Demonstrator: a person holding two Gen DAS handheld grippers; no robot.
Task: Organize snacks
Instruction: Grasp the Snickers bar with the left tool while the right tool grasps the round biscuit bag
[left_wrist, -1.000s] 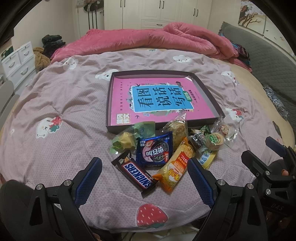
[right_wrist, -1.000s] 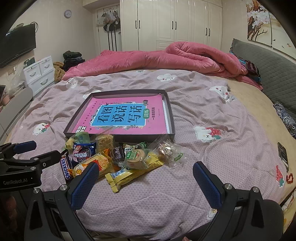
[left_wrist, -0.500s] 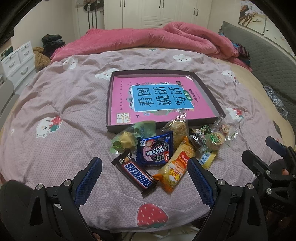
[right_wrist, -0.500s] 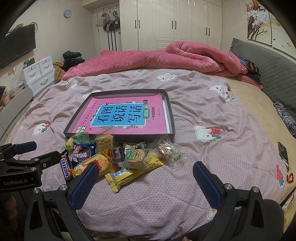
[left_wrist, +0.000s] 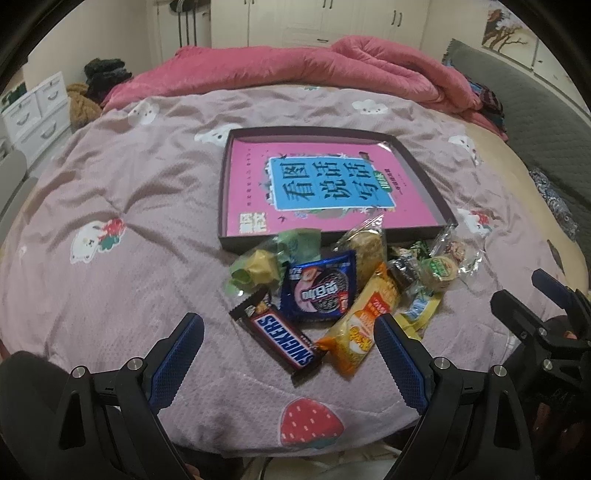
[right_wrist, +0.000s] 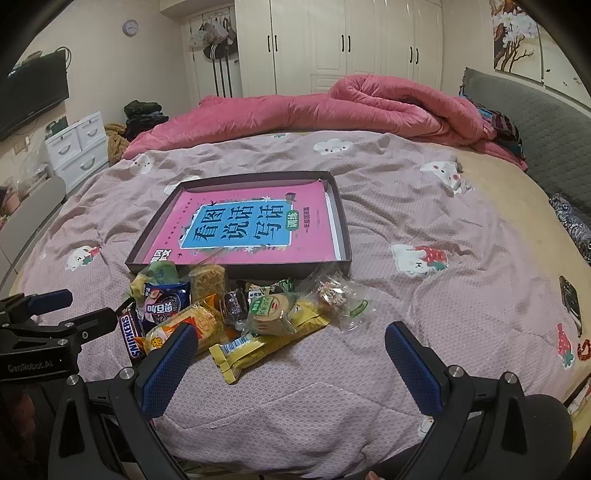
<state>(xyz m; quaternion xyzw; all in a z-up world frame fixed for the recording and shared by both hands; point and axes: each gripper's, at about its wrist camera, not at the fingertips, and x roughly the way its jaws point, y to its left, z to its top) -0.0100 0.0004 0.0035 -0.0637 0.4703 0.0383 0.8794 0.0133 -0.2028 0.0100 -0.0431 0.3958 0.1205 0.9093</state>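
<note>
A pile of wrapped snacks lies on the bed just in front of a shallow dark tray (left_wrist: 225, 192) (right_wrist: 341, 221) that holds a pink book (left_wrist: 325, 184) (right_wrist: 251, 229). In the pile are a Snickers bar (left_wrist: 282, 338) (right_wrist: 129, 334), a blue Oreo pack (left_wrist: 321, 291) (right_wrist: 162, 304), an orange packet (left_wrist: 364, 321) (right_wrist: 195, 325), a long yellow packet (right_wrist: 269, 341), a green round biscuit pack (left_wrist: 439, 271) (right_wrist: 271, 308) and a green bag (left_wrist: 273, 258). My left gripper (left_wrist: 288, 354) is open above the near edge, the Snickers bar between its fingers' line. My right gripper (right_wrist: 291, 363) is open, low before the yellow packet.
A rumpled pink duvet (right_wrist: 332, 107) is heaped at the far side of the bed. A grey padded headboard (right_wrist: 546, 133) runs along the right, white drawers (right_wrist: 79, 147) stand at the left. A dark phone (right_wrist: 570, 299) lies near the right edge.
</note>
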